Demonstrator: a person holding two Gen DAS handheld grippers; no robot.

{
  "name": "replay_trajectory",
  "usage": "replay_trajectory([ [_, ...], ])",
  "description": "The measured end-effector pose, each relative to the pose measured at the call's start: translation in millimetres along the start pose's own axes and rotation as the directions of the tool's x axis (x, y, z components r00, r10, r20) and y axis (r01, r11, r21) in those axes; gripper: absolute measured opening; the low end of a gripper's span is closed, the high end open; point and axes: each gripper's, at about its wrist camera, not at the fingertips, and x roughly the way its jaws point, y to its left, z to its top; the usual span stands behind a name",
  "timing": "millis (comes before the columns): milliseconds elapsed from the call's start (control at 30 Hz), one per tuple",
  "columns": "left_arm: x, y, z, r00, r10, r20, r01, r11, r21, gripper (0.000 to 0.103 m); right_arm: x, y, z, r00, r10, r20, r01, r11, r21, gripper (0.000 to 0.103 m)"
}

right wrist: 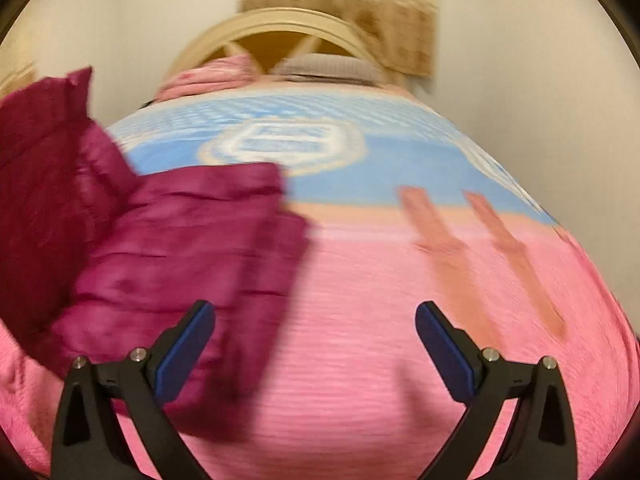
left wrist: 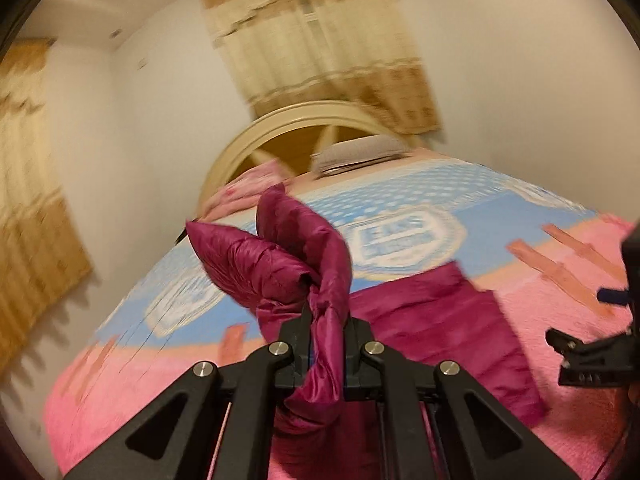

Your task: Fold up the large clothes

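The left gripper [left wrist: 327,344] has its jaws pressed tight on a bunched fold of the jacket [left wrist: 280,264], a shiny magenta padded thing, and it holds that bunch lifted above the bed [left wrist: 560,320]. The rest of the jacket lies flat on the pink end of the bed cover, just below the blue band with the white crest [left wrist: 404,240]. Over on the other side, the right gripper [right wrist: 316,332] hangs with its jaws spread wide, nothing between the blue pads [right wrist: 444,344], above bare pink cover just beside the jacket's edge. Both views are smeared with blur, so the fine lie of the cloth is hard to read.

Here is the worry. That fabric looks slick and puffy, and the left gripper has a thick twisted wad rather than a clean edge; a fast swing could let it slide out, and the fold would collapse in a heap. Only one side is held, so the flat half on the bed may drag along and skew instead of staying put. The right gripper, if it closes where it hangs, seems likely to pinch the bed cover rather than the jacket. Toward the headboard [right wrist: 276,24], the pillows [right wrist: 328,66] sit well clear of it all.
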Motion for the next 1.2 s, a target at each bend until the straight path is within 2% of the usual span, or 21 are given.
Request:
replay_trajectory([
  [133, 24.1, -62.8, -3.9, 0.998, -0.046, -0.031, 0.049, 0.993, 0.112, 0.007, 15.9, -31.9, -4.6, 0.997, -0.061, -0.045, 0.063, 0.997, 0.033, 0.102],
  [200, 38.4, -93.1, -15.1, 0.997, -0.052, -0.055, 0.061, 0.982, 0.18, 0.007, 23.7, -41.4, -12.4, 0.994, -0.083, -0.07, 0.086, 0.995, 0.049, 0.102],
  [300, 52.9, -127.7, -34.1, 0.988, -0.095, -0.123, 0.123, 0.962, 0.242, 0.007, 28.2, -65.5, -20.2, 0.99, -0.108, -0.091, 0.115, 0.99, 0.082, 0.102],
  [367, 52.1, -145.2, -45.9, 0.985, -0.111, -0.133, 0.145, 0.948, 0.284, 0.007, 27.8, -74.1, -21.5, 0.988, -0.121, -0.095, 0.131, 0.986, 0.101, 0.102],
  [500, 44.9, -156.2, -55.9, 0.989, -0.091, -0.113, 0.123, 0.94, 0.319, 0.011, 29.6, -84.7, -27.4, 0.987, -0.119, -0.111, 0.134, 0.981, 0.14, 0.102],
  [667, 40.0, -150.8, -43.9, 0.988, -0.097, -0.124, 0.13, 0.946, 0.298, 0.015, 34.0, -80.5, -26.7, 0.985, -0.119, -0.123, 0.134, 0.984, 0.117, 0.102],
  [733, 36.1, -149.4, -39.1, 0.989, -0.094, -0.115, 0.125, 0.945, 0.302, 0.023, 36.5, -83.0, -27.8, 0.985, -0.116, -0.13, 0.132, 0.984, 0.123, 0.102],
  [767, 30.1, -147.2, -37.9, 0.988, -0.105, -0.111, 0.134, 0.944, 0.302, 0.036, 35.9, -83.8, -28.0, 0.985, -0.112, -0.13, 0.129, 0.983, 0.13, 0.102],
  [800, 25.3, -146.3, -37.9, 0.988, -0.109, -0.112, 0.138, 0.943, 0.304, 0.055, 36.7, -84.4, -28.1, 0.985, -0.111, -0.13, 0.128, 0.983, 0.132, 0.102],
  [867, 16.6, -144.8, -38.0, 0.989, -0.104, -0.104, 0.132, 0.943, 0.307, 0.071, 36.8, -83.7, -28.2, 0.985, -0.113, -0.131, 0.13, 0.983, 0.129, 0.102],
  [1067, -35.9, -130.8, -46.8, 0.989, -0.144, -0.04, 0.149, 0.922, 0.358, 0.073, 38.4, -85.4, -27.9, 0.984, -0.114, -0.137, 0.131, 0.984, 0.123, 0.103],
  [1133, -52.3, -113.6, -49.3, 0.988, -0.153, -0.02, 0.151, 0.925, 0.349, 0.076, 38.1, -86.7, -28.1, 0.985, -0.111, -0.135, 0.128, 0.984, 0.124, 0.103],
  [1200, -58.9, -91.0, -52.9, 0.993, -0.119, -0.007, 0.114, 0.936, 0.332, 0.081, 37.3, -88.5, -28.3, 0.986, -0.104, -0.131, 0.121, 0.984, 0.131, 0.103],
])
